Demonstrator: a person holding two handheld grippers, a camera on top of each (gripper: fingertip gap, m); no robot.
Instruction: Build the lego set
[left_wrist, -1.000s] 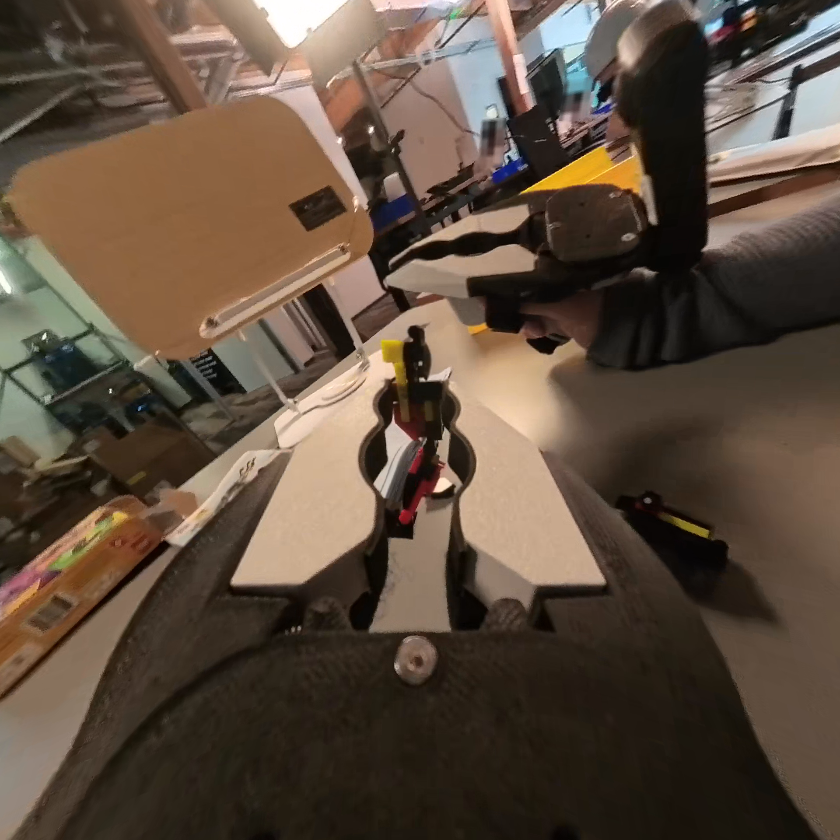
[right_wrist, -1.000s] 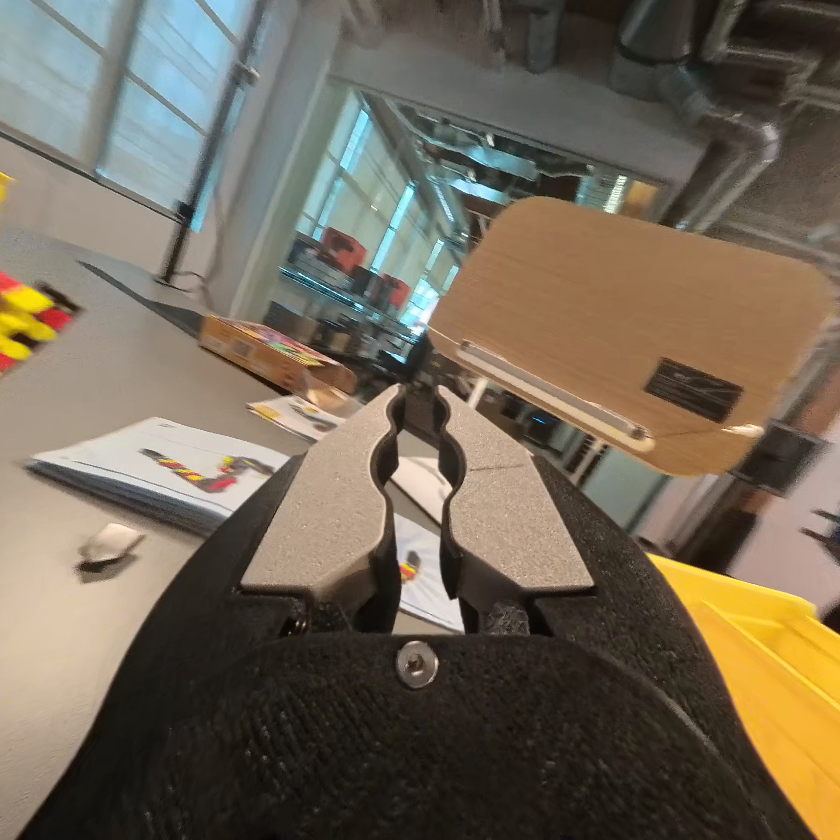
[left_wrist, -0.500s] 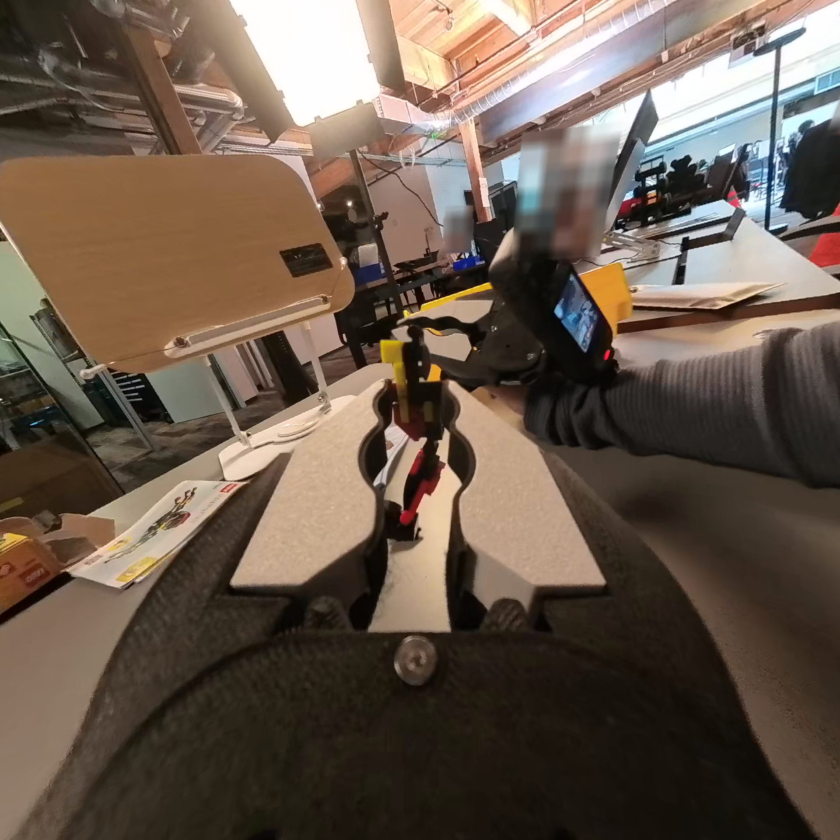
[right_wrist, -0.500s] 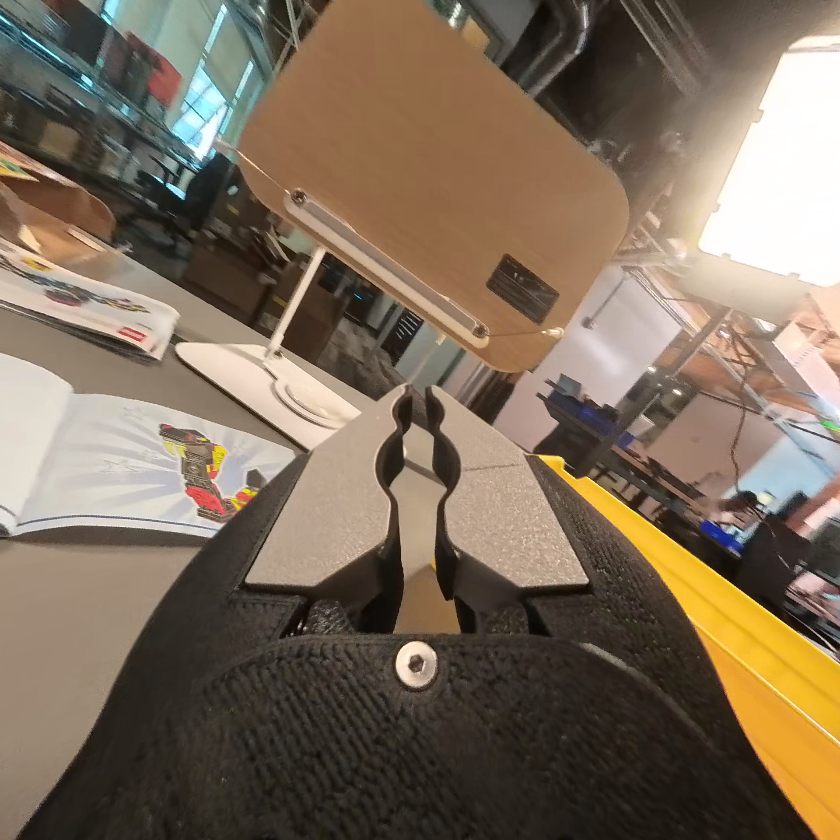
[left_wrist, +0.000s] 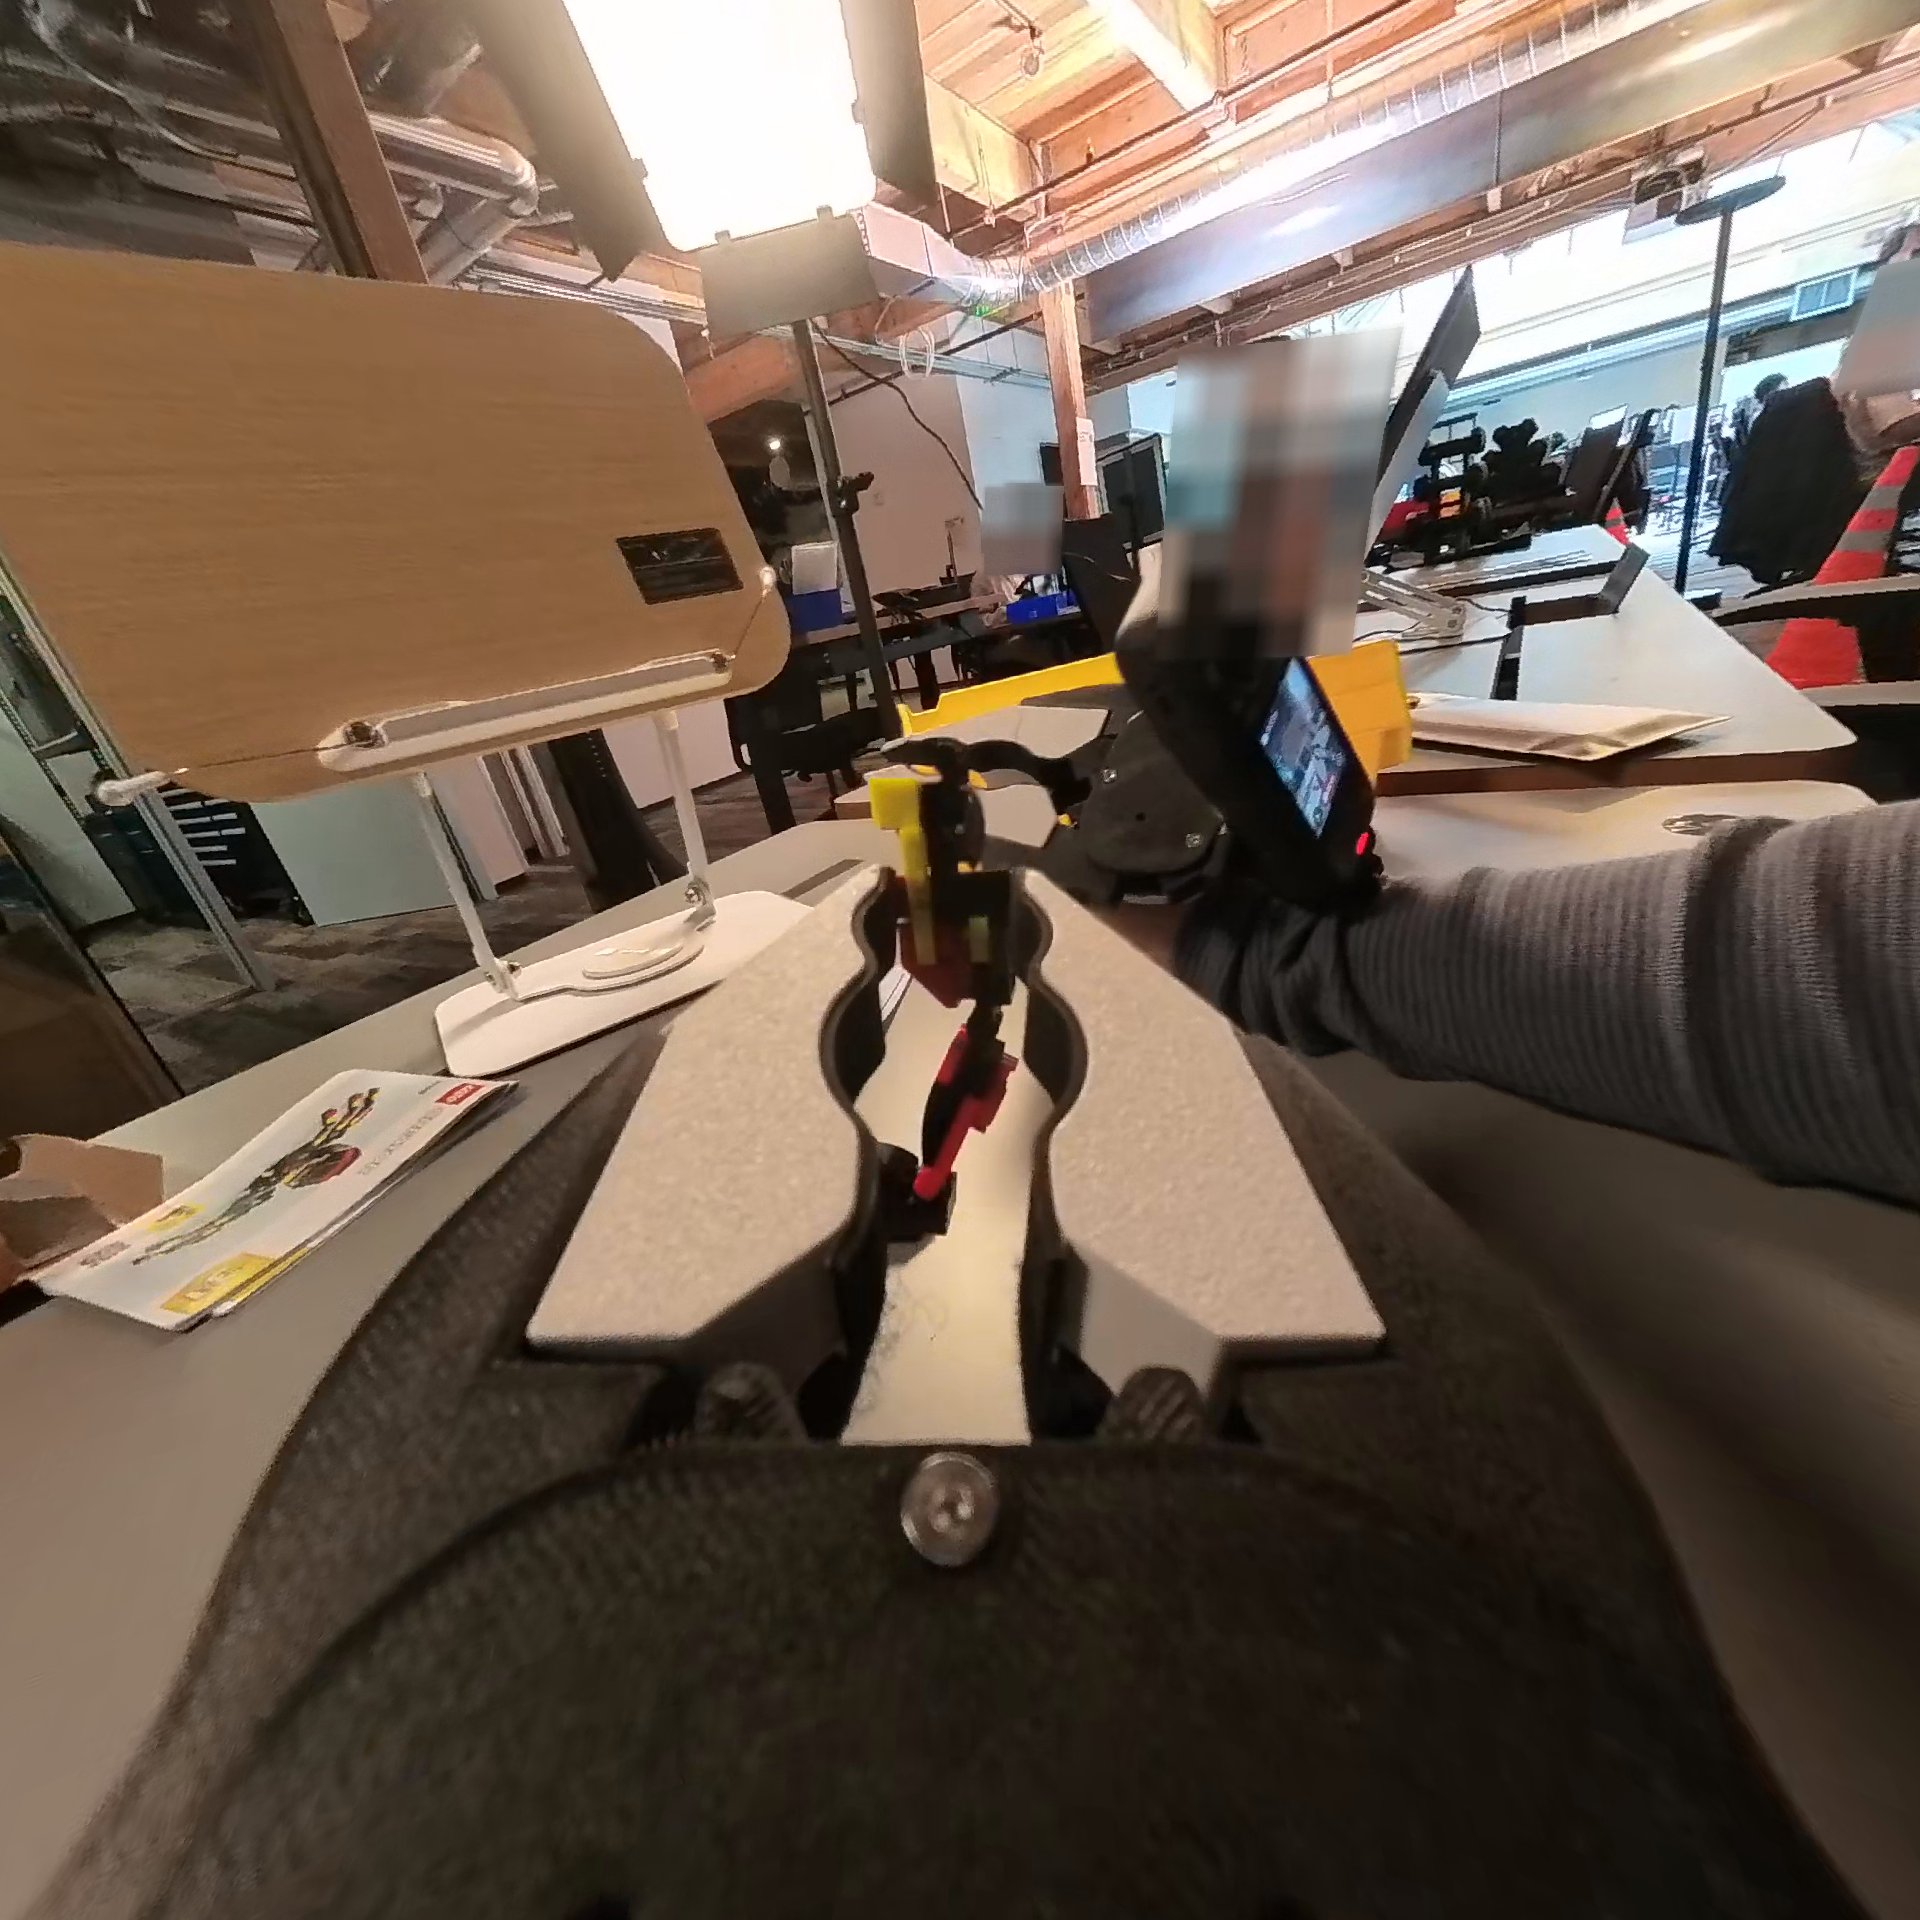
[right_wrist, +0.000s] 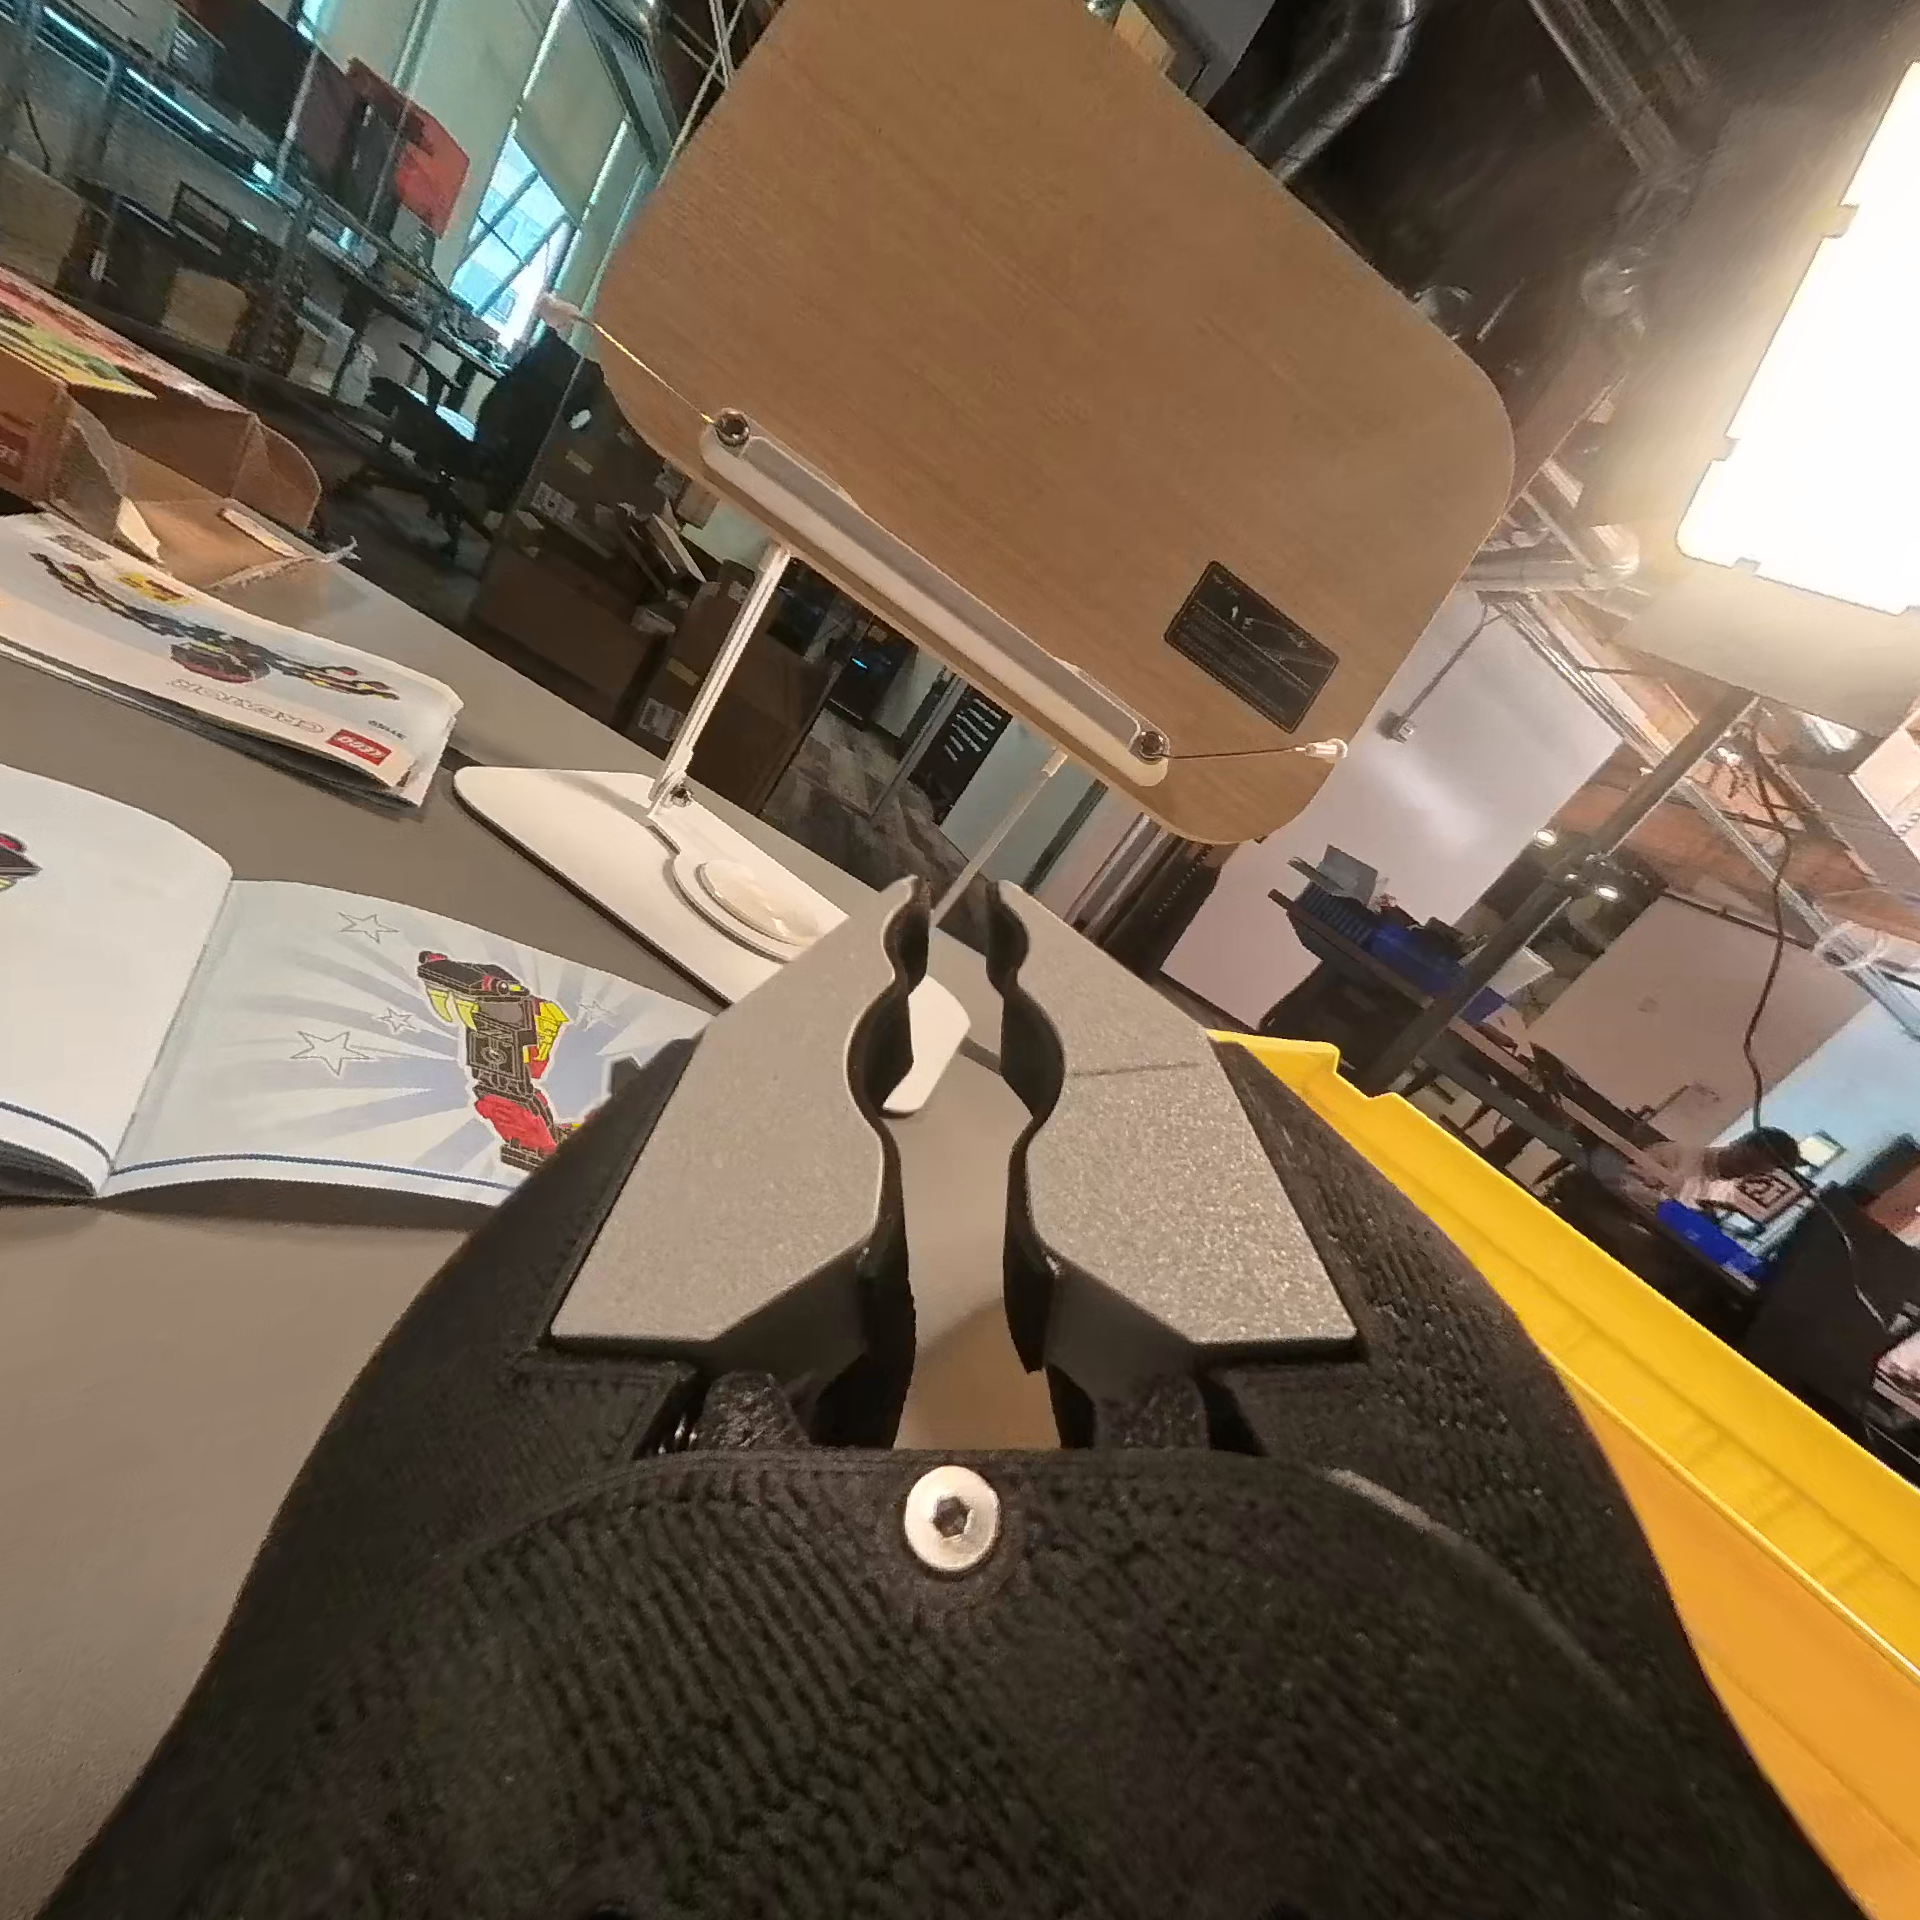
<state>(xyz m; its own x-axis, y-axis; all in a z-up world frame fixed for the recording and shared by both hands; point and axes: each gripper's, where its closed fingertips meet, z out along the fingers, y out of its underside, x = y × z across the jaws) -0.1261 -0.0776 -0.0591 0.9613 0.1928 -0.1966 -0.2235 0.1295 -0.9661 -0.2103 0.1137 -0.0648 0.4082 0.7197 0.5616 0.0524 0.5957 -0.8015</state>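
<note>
My left gripper is shut on a small red, black and yellow lego model, which stands upright between the fingers and pokes out above the tips. My right gripper is narrowly open and holds nothing. It sits low over the grey table beside a yellow bin. In the left wrist view the right gripper shows just behind the model's yellow top, held by a hand in a grey sleeve.
A wooden book stand on a white base stands ahead; it also shows in the left wrist view. An open instruction booklet, a closed one and a cardboard box lie to the left. Tip to tip, the grippers are about 20 cm apart.
The right gripper has swung right toward the stand and bin, and its jaws stand slightly wider than half a second ago. The left gripper has tilted up, still holding the model.
</note>
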